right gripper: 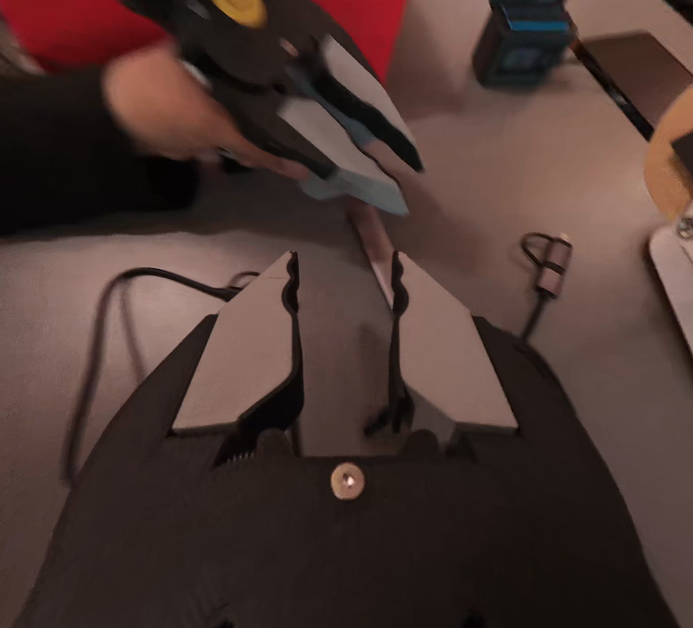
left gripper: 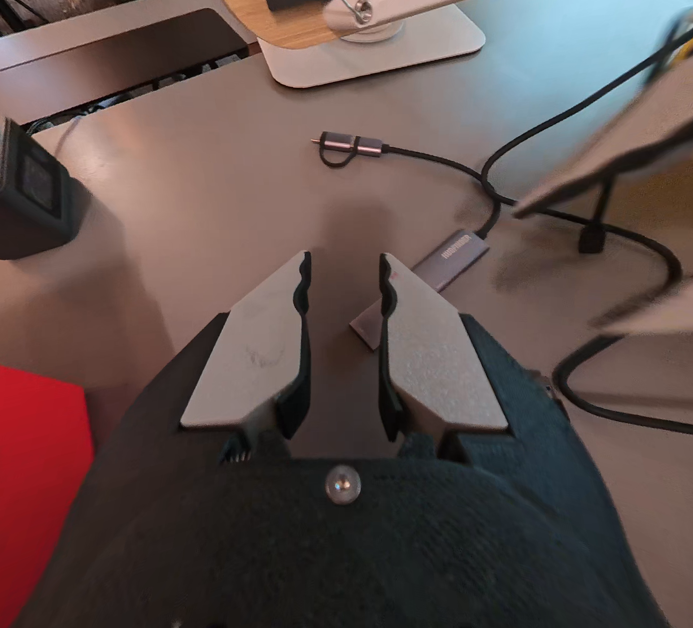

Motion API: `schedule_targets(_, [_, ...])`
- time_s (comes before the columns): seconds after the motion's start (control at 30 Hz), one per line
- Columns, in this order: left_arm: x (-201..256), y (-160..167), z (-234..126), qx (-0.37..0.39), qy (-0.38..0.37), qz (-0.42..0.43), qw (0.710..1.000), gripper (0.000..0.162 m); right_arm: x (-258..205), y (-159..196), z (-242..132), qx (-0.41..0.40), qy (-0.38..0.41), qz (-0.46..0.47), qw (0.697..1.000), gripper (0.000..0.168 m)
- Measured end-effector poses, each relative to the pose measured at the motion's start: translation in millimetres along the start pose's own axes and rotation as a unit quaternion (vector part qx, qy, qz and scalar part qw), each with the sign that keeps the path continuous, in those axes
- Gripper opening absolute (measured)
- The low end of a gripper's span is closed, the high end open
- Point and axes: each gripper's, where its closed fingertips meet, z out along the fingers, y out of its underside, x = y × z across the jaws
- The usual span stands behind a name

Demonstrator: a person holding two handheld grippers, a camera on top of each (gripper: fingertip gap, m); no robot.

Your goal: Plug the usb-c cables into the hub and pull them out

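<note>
Grey table (left gripper: 187,197): left claw (left gripper: 344,257) gapes empty, the hub (left gripper: 450,264) flat just right of its tips. Farther right, right claw (right gripper: 345,255) also gapes empty; hub's cable plug (left gripper: 352,146) lies loose beyond.

Left gripper (left gripper: 344,261) hangs low, its two grey fingers (left gripper: 262,328) spread with a clear gap and nothing between them. Right gripper (right gripper: 345,259) is just as wide apart, fingers (right gripper: 442,340) empty too. From the right wrist view, the left gripper sits ahead and to the left of the fingertips, tilted downward, gripped by a hand (right gripper: 161,111) in a dark sleeve (right gripper: 56,152).
</note>
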Motion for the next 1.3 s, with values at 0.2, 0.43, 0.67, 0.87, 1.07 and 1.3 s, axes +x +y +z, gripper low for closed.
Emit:
schedule_targets(0.2, [-2.0,4.1,1.1,-0.007,0.013,-0.013,1.0,0.034,47.8,55.8,29.2,-0.112,0.081,-0.044,0.989,0.049])
schedule_targets(0.43, [6.2,7.2,2.0,-0.017,0.033,0.005,0.999,0.031,52.0,59.6,27.8,-0.1,0.037,-0.063,0.992,0.039])
schedule_targets(0.67, [27.2,-7.2,-4.3,0.023,0.084,0.029,0.996,0.034,50.2,65.6,16.1,-0.082,0.016,-0.018,0.996,0.02])
schedule_targets(0.87, [41.7,-13.8,-9.4,0.051,0.077,0.138,0.986,0.046,50.8,46.7,-8.2,-0.024,-0.01,0.041,0.999,0.018])
schedule_targets(1.07, [48.2,-20.1,-12.7,0.094,0.001,0.282,0.955,0.05,52.0,46.8,-25.7,-0.015,-0.038,0.088,0.995,0.019])
schedule_targets(1.3, [65.3,-13.7,-12.0,0.112,-0.002,0.383,0.917,0.042,26.3,58.6,-41.8,-0.064,-0.113,0.081,0.988,0.019])
